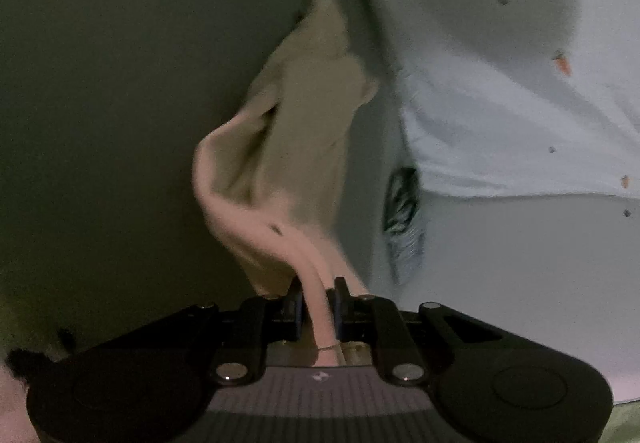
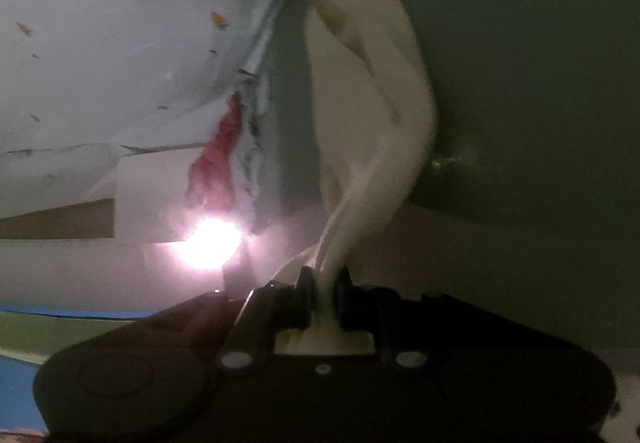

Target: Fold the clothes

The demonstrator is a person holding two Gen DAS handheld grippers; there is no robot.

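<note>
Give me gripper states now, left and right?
Left gripper: jaws shut on the beige garment.
Right gripper: jaws shut on the beige garment.

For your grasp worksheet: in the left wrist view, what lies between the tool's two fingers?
A bunched fold of the beige garment lies pinched between the left tool's fingers, seen in the left wrist view.

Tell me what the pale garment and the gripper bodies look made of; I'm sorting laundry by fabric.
The pale garment looks like soft, matte woven or knit cloth, maybe cotton: it drapes and creases, with doubled edges pinched in the left hand-held gripper and right hand-held gripper. The gripper bodies look like black matte plastic with metal pins.
</note>
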